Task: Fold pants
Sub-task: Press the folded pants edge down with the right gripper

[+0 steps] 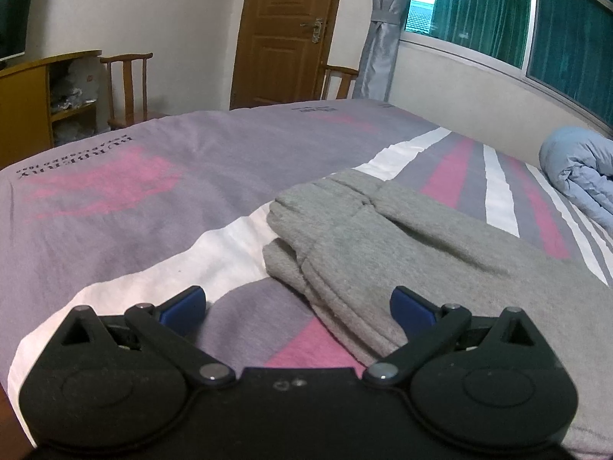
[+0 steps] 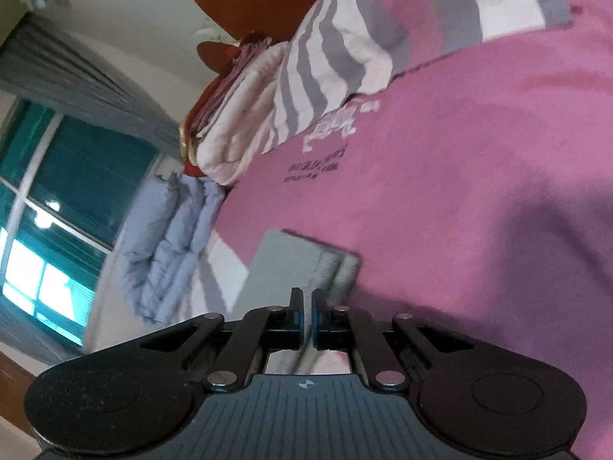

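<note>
Fingers of the left gripper point(image 1: 298, 308) spread wide and hold nothing, just above the bedspread point(image 1: 115, 207). Grey pants point(image 1: 383, 237) lie folded just ahead. Right gripper point(image 2: 307, 316) is nearly closed, empty.

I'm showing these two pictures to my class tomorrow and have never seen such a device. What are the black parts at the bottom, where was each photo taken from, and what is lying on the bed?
The black parts are two hand-held grippers, each a two-fingered clamp a person carries; no robot arm is involved. A wide-angle camera on each looks forward along its fingers, so each picture shows its own gripper at the bottom.

The left gripper has its blue-padded fingers spread wide, holding nothing. Ahead of it lie grey pants, already folded over, on a bedsheet with purple, pink and white stripes. A blue quilt sits rolled up near the window.

The right gripper view is tilted and blurred. Its fingers are nearly together; whether they pinch anything, I cannot tell. The pants show just beyond them.
</note>
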The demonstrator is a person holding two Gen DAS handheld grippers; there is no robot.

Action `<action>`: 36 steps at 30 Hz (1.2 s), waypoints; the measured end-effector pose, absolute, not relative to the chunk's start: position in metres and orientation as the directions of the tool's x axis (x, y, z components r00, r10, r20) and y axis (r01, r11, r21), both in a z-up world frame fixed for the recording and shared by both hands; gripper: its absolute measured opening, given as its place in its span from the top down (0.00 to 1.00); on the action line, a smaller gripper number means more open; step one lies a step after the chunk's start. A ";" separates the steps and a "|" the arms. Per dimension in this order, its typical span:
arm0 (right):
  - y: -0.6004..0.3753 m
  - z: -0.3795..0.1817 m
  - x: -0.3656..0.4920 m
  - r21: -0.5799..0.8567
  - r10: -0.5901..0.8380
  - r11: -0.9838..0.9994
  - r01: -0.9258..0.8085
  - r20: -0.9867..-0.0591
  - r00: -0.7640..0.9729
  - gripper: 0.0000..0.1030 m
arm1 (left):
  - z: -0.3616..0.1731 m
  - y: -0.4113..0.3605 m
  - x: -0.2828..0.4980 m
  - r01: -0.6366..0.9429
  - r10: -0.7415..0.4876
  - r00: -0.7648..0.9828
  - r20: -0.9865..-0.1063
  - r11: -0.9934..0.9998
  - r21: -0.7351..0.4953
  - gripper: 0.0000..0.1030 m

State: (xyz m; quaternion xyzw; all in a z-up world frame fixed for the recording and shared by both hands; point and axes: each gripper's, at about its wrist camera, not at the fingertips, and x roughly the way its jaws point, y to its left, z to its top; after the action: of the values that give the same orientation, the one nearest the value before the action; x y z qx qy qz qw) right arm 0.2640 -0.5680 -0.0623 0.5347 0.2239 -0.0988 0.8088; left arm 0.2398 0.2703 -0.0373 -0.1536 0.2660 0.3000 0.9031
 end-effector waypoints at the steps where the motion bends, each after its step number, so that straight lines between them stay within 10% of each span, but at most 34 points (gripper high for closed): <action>1: -0.569 -0.063 0.267 0.821 0.085 0.404 0.404 -0.473 0.877 0.96 | -0.037 0.270 0.241 -0.624 0.460 0.678 -0.573 0.772 -0.119 0.06; 10: -0.570 -0.066 0.268 0.828 0.100 0.347 0.440 -0.499 0.861 0.95 | -0.037 0.269 0.242 -0.626 0.461 0.678 -0.572 0.771 -0.121 0.06; 13: -0.570 -0.064 0.265 0.843 0.095 0.330 0.424 -0.476 0.874 0.69 | -0.037 0.269 0.242 -0.626 0.461 0.678 -0.573 0.770 -0.121 0.06; 17: -0.568 -0.061 0.268 0.850 0.101 0.330 0.410 -0.464 0.880 0.64 | -0.038 0.269 0.242 -0.626 0.461 0.678 -0.573 0.770 -0.122 0.06; 26: -0.566 -0.065 0.284 0.847 0.147 0.330 0.417 -0.483 0.863 0.65 | -0.038 0.269 0.242 -0.626 0.461 0.678 -0.573 0.770 -0.121 0.06; 28: -0.561 -0.062 0.290 0.838 0.173 0.365 0.406 -0.490 0.854 0.94 | -0.038 0.269 0.242 -0.626 0.462 0.678 -0.572 0.770 -0.121 0.06; 36: -0.555 -0.070 0.272 0.794 0.109 0.406 0.453 -0.534 0.839 0.97 | -0.038 0.269 0.243 -0.625 0.461 0.677 -0.573 0.772 -0.118 0.06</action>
State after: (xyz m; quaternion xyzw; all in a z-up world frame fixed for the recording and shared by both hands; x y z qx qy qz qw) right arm 0.2725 -0.5553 -0.0704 0.5344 0.2628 -0.1078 0.7960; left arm 0.2427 0.2689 -0.0376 -0.1540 0.2661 0.3009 0.9028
